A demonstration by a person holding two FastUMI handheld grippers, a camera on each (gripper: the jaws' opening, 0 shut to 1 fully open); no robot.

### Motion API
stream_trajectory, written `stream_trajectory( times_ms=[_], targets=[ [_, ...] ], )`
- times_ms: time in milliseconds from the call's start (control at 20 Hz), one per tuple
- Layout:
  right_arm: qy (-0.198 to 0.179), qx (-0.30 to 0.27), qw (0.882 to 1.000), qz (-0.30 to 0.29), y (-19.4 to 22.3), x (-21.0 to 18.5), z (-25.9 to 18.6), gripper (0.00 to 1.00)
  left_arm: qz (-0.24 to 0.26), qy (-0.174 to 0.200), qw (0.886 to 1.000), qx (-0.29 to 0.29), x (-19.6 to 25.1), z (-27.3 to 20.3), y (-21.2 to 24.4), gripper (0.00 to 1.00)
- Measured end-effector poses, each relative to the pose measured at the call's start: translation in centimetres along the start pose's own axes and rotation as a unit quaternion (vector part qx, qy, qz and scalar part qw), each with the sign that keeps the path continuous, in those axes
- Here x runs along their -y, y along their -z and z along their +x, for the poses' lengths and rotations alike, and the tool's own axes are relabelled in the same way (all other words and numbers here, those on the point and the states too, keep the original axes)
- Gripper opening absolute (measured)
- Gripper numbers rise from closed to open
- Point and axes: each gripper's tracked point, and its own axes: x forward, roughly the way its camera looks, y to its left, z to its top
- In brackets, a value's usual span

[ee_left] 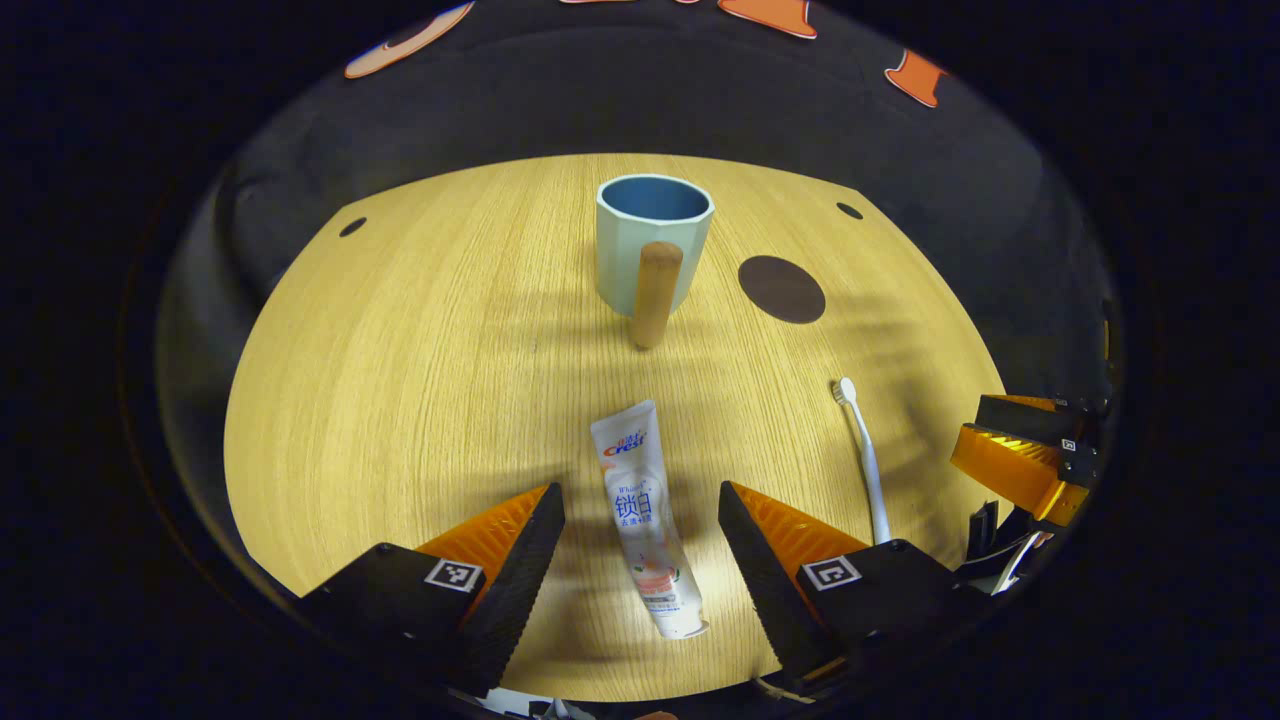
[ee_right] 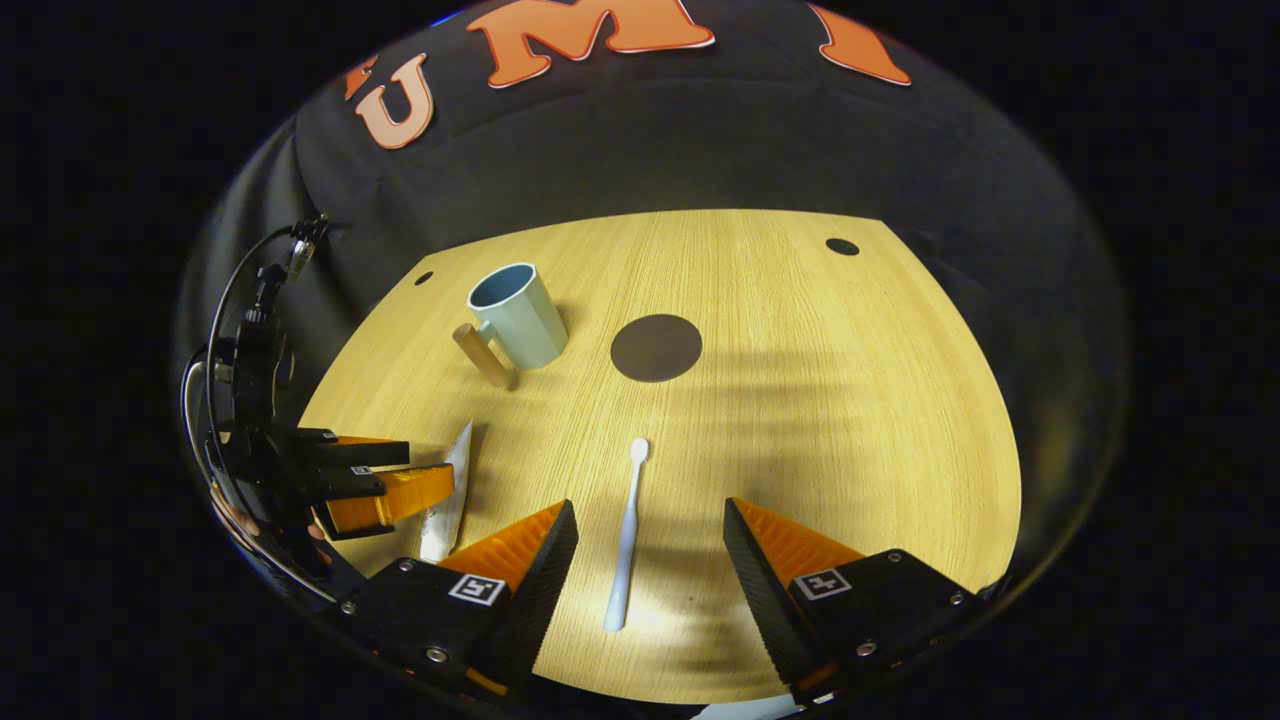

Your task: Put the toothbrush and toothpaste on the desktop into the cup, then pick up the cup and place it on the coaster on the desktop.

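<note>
- Left gripper view, left gripper [ee_left: 640, 520]: jaws spread wide, holding nothing; the two fingers stand either side of the toothpaste, apart from it, so this looks like lining up for a grasp.
- Left gripper view, toothpaste [ee_left: 645, 515]: tube flat on the desktop [ee_left: 400, 400], cap end toward the camera, flat crimped end pointing toward the cup.
- Left gripper view, cup [ee_left: 652, 245]: upright, mouth open and empty as far as can be seen, wooden handle [ee_left: 655, 295] facing the camera; handy for a later lift, in my judgement.
- Left gripper view, coaster [ee_left: 781, 289]: dark disc just beside the cup, bare.
- Left gripper view, toothbrush [ee_left: 866, 455]: lying flat to the right of the tube, head toward the coaster.
- Right gripper view, right gripper [ee_right: 650, 540]: jaws wide apart, empty, straddling the toothbrush [ee_right: 627, 535] without touching it.
- Right gripper view, cup [ee_right: 518, 315] and coaster [ee_right: 656, 347]: well beyond the brush, side by side.
- Right gripper view, left gripper [ee_right: 400, 480]: seen at the left edge, beside the toothpaste [ee_right: 448, 495].
</note>
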Motion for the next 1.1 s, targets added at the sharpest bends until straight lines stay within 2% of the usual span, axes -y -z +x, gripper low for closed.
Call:
stream_trajectory(
  times_ms=[100,200,250,400,500,600,650,750,800,900,950,1000,1050,1100],
  targets=[
    [0.005,-0.006,1.0,-0.002,0.0,0.3,0.4,0.88,-0.01,-0.001,1.0,-0.025,-0.2,0.7,0.8,0.99],
    [0.005,-0.015,1.0,-0.003,0.2,0.2,0.7,0.88,-0.023,0.001,0.999,-0.045,-0.1,1.6,1.4,0.93],
    [0.005,-0.019,1.0,-0.006,0.4,0.2,0.9,0.88,-0.028,-0.001,0.998,-0.051,0.0,1.8,1.6,0.85],
    [0.003,-0.032,0.999,-0.009,0.7,0.0,1.4,0.88,-0.039,-0.007,0.997,-0.068,-0.1,2.2,2.2,0.72],
    [0.002,-0.038,0.999,-0.009,0.7,-0.2,1.9,0.88,-0.044,-0.001,0.995,-0.085,0.7,2.4,2.7,0.54],
    [0.001,-0.044,0.999,-0.008,0.8,-0.5,2.2,0.88,-0.058,0.002,0.994,-0.096,1.0,2.6,2.9,0.53],
    [0.001,-0.047,0.999,-0.007,1.0,-0.6,2.3,0.88,-0.06,0.002,0.993,-0.101,0.7,2.5,3.1,0.48],
    [0.003,-0.054,0.998,-0.01,1.3,-0.6,2.6,0.88,-0.076,0.003,0.992,-0.098,0.6,2.7,3.1,0.46],
    [0.005,-0.057,0.998,-0.012,1.3,-0.7,2.7,0.88,-0.078,0.007,0.992,-0.101,0.6,2.5,3.0,0.39],
    [0.009,-0.064,0.998,-0.014,1.6,-0.7,3.1,0.87,-0.078,0.01,0.993,-0.09,0.5,1.7,2.5,0.37],
    [0.01,-0.069,0.997,-0.014,1.8,-0.8,3.2,0.85,-0.068,0.011,0.994,-0.085,0.4,2.5,2.5,0.3],
    [0.012,-0.076,0.997,-0.017,2.1,-0.7,3.5,0.82,-0.07,0.017,0.994,-0.079,0.5,2.4,2.3,0.3],
    [0.018,-0.083,0.996,-0.019,2.4,-0.7,3.9,0.75,-0.065,0.022,0.995,-0.075,0.7,2.6,2.3,0.25],
    [0.023,-0.09,0.995,-0.023,2.7,-0.6,4.3,0.72,-0.063,0.026,0.995,-0.07,0.7,2.6,2.3,0.25]
  ],
)
